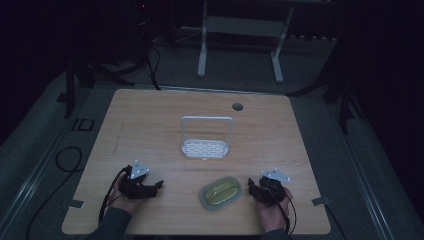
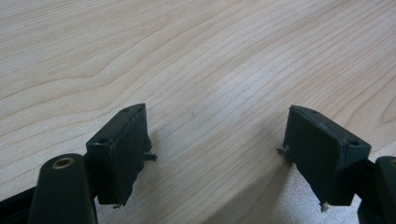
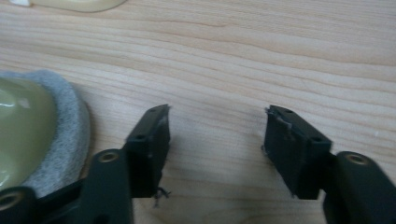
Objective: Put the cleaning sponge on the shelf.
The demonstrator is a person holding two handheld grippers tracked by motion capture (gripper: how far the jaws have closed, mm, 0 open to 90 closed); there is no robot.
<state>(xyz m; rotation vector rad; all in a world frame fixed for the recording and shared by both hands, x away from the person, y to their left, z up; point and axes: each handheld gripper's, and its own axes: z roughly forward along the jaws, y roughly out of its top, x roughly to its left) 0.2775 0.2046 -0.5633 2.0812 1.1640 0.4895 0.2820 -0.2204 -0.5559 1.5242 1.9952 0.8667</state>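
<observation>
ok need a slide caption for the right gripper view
Open right gripper resting low over the wooden table, nothing between its jaws, beside a yellow-green oval dish on a grey felt pad.

No legible text or markings anywhere.

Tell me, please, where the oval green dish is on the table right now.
In the high view the oval green dish lies near the table's front edge, just left of the right gripper and in front of the white rack.
</observation>
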